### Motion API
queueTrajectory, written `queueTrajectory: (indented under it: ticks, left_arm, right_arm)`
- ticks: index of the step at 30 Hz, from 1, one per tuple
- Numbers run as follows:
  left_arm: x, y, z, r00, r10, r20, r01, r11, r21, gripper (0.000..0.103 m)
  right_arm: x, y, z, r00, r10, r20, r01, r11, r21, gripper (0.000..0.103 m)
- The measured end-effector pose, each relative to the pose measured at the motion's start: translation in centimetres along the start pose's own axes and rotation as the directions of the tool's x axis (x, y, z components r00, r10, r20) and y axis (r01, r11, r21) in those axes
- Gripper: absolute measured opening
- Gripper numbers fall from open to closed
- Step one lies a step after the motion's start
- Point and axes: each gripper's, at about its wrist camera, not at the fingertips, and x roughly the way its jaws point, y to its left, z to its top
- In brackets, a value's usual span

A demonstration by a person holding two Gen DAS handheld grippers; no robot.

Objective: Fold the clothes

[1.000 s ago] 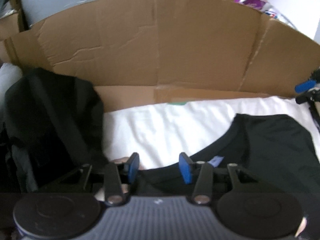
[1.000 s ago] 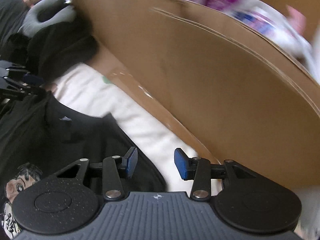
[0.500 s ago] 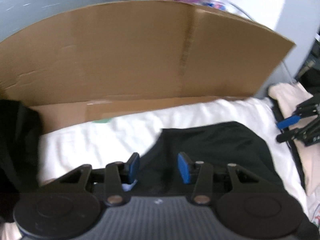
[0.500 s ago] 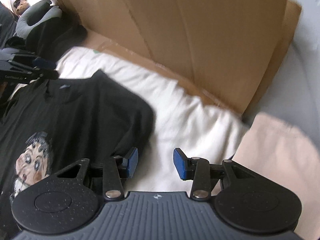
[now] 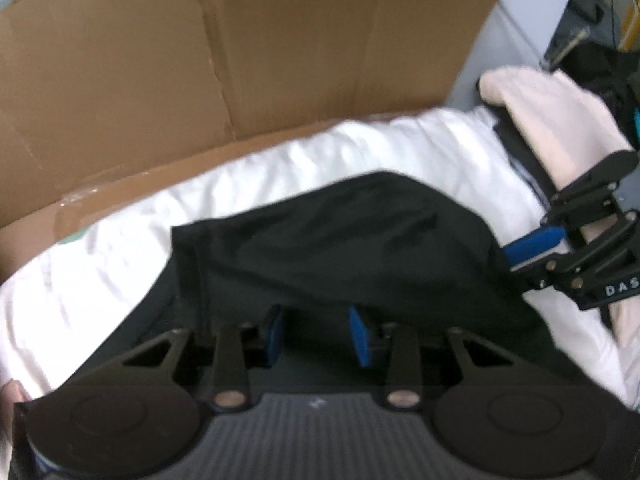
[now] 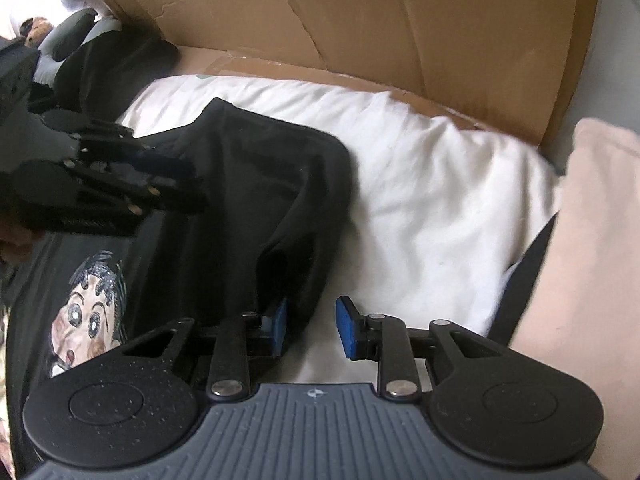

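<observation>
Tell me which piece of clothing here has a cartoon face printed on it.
The black T-shirt spread on the white bedding. Its big-eyed face print shows in the right wrist view; the pale pink garment at the right and the dark heap are plain.

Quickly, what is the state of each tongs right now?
Left tongs: closing, black shirt between them.
Right tongs: closing, its edge between them.

Right hand-held gripper (image 6: 310, 330) closing its jaws around the black T-shirt's (image 6: 248, 184) sleeve edge, white bedding (image 6: 420, 184) lying beneath, cardboard (image 6: 380, 16) standing behind, left hand-held gripper (image 6: 192, 184) hovering over the shirt.
</observation>
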Motion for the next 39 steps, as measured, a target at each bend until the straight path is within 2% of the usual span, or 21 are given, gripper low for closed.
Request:
queueTrajectory:
  ticks: [2,8,16,21,23,24,25,28,34,39]
  left_arm:
    - [0.8,0.1,0.0,1.000,0.009,-0.016,-0.010,1.000,-0.010,0.034]
    - [1.2,0.3,-0.2,0.999,0.028,-0.017,-0.029,0.999,-0.038,0.034]
    - [1.1,0.2,-0.4,0.999,0.040,-0.012,-0.041,0.998,-0.050,0.034]
    - [1.1,0.1,-0.5,0.999,0.048,-0.006,-0.048,0.997,-0.055,0.035]
    - [1.1,0.1,-0.5,0.999,0.048,-0.006,-0.049,0.997,-0.057,0.035]
    - [1.1,0.1,-0.4,0.999,0.047,-0.007,-0.048,0.997,-0.059,0.035]
    - [1.1,0.2,-0.4,0.999,0.047,-0.007,-0.047,0.997,-0.061,0.035]
    - [1.2,0.1,-0.4,0.999,0.049,-0.009,-0.050,0.997,-0.062,0.035]
    - [1.2,-0.2,-0.5,0.999,0.048,-0.009,-0.048,0.997,-0.053,0.035]
    - [1.3,-0.2,-0.5,0.999,0.048,-0.007,-0.048,0.998,-0.048,0.035]
  right_arm:
    - [0.4,0.1,0.0,1.000,0.001,-0.003,-0.001,1.000,0.004,0.000]
    - [-0.5,0.4,0.8,0.998,-0.060,-0.016,0.058,0.995,-0.075,0.000]
    - [-3.8,-0.9,3.1,0.978,-0.210,0.014,0.209,0.962,-0.177,0.000]
    - [-5.7,-2.0,4.3,0.957,-0.277,0.089,0.286,0.952,-0.108,0.002]
    - [-6.1,-2.6,4.1,0.970,-0.233,0.071,0.237,0.970,-0.060,0.007]
    - [-6.0,-2.6,3.8,0.973,-0.224,0.062,0.227,0.972,-0.059,0.016]
    - [-5.9,-2.4,3.4,0.974,-0.220,0.053,0.223,0.973,-0.065,0.019]
    - [-5.2,-2.1,2.0,0.982,-0.189,0.015,0.189,0.979,-0.069,0.027]
    - [-4.1,-1.4,-0.4,0.994,-0.110,-0.013,0.110,0.994,-0.013,0.029]
    - [-2.8,-1.0,-1.5,0.996,-0.083,-0.034,0.084,0.996,0.011,0.030]
